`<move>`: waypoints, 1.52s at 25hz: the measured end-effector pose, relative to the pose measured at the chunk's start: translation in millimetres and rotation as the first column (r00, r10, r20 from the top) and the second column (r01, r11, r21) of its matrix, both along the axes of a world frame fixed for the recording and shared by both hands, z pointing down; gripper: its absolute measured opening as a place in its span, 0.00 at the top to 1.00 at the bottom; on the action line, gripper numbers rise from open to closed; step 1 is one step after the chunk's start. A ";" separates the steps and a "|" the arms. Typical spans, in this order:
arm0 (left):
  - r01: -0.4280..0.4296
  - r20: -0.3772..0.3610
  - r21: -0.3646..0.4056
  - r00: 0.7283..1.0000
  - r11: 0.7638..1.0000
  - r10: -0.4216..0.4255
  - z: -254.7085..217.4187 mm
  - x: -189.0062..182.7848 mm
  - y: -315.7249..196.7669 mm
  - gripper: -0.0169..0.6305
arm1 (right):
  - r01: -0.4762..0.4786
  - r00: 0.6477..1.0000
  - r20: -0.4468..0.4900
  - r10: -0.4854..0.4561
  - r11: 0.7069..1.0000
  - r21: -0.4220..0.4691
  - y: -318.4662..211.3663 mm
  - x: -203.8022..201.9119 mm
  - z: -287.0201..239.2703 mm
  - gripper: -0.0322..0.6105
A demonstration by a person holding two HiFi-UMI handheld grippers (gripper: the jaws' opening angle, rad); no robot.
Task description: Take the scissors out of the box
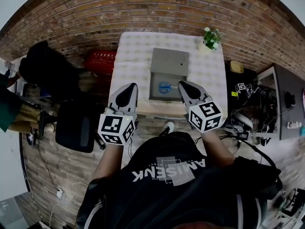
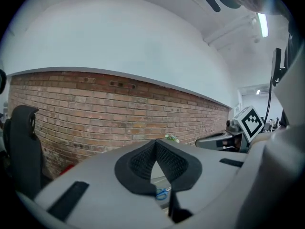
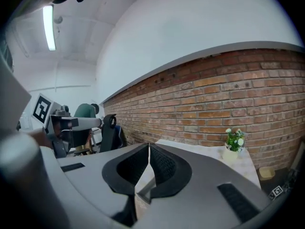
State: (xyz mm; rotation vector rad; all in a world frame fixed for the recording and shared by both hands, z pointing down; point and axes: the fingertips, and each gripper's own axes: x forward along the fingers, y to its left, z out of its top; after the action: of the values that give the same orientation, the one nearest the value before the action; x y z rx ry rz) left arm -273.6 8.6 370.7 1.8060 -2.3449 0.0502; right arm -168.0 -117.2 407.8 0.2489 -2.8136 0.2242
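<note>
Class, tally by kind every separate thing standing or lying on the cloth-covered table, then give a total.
grey box: 1
blue scissors: 1
potted plant: 1
Total: 3

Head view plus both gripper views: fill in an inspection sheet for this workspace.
Surface: table under a pale checked cloth.
Job's things: open grey rectangular box, lid folded back; blue-handled scissors lying inside, untouched.
Clutter: small white pot of green plant at the table's far right corner.
Grippers: left gripper and right gripper flank the box's near end in the head view; fingers together, holding nothing.
Cables: tangle of dark cables on the floor right of the table.
Surroundings: red brick wall; black office chair and red crate left of the table.
</note>
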 end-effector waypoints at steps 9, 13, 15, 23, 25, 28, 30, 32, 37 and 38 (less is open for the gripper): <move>-0.114 0.071 -0.076 0.990 0.991 0.119 4.8 -11.1 -82.2 0.95 | -0.078 0.997 0.004 0.079 0.994 -0.077 -57.6 -7.1 24.7 0.89; -0.115 0.063 -0.108 0.991 0.988 0.122 15.3 -18.2 -113.9 0.95 | -0.093 0.996 0.006 0.094 0.990 -0.108 -80.4 -4.8 31.7 0.89; -0.119 0.050 -0.106 0.991 0.987 0.125 18.3 -21.6 -128.5 0.95 | -0.121 0.993 -0.007 0.121 0.987 -0.109 -93.9 -2.5 37.9 0.89; -0.179 0.061 -0.077 0.981 0.981 0.184 23.0 -39.2 -154.1 0.95 | -0.223 0.975 -0.052 0.217 0.964 -0.145 -99.1 -7.9 58.0 0.88; -0.214 0.061 -0.064 0.974 0.975 0.218 23.0 -43.8 -157.3 0.95 | -0.272 0.962 -0.071 0.263 0.950 -0.157 -100.4 -10.5 67.3 0.87; -0.272 0.066 -0.051 0.959 0.961 0.275 25.1 -51.8 -159.7 0.95 | -0.361 0.932 -0.104 0.347 0.915 -0.181 -102.9 -14.5 83.0 0.86; -0.300 0.069 -0.035 0.951 0.953 0.301 25.2 -59.6 -157.1 0.95 | -0.404 0.914 -0.120 0.386 0.892 -0.203 -99.3 -18.7 90.7 0.85; -0.331 0.058 -0.039 0.941 0.943 0.333 30.9 -65.7 -156.0 0.95 | -0.438 0.898 -0.139 0.417 0.875 -0.207 -94.1 -21.7 96.3 0.84; -0.427 0.031 -0.074 0.902 0.901 0.430 52.6 -72.2 -158.1 0.95 | -0.515 0.856 -0.181 0.484 0.828 -0.221 -83.4 -31.6 113.1 0.83; -0.447 0.027 -0.081 0.893 0.891 0.450 57.8 -71.5 -158.0 0.95 | -0.527 0.849 -0.194 0.492 0.819 -0.228 -80.1 -33.4 118.7 0.82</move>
State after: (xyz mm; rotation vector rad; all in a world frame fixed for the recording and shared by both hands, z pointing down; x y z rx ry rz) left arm -345.1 -149.4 428.5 2.2882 -1.8692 0.2374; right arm -201.4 -197.3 526.5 0.9206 -2.4890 0.6854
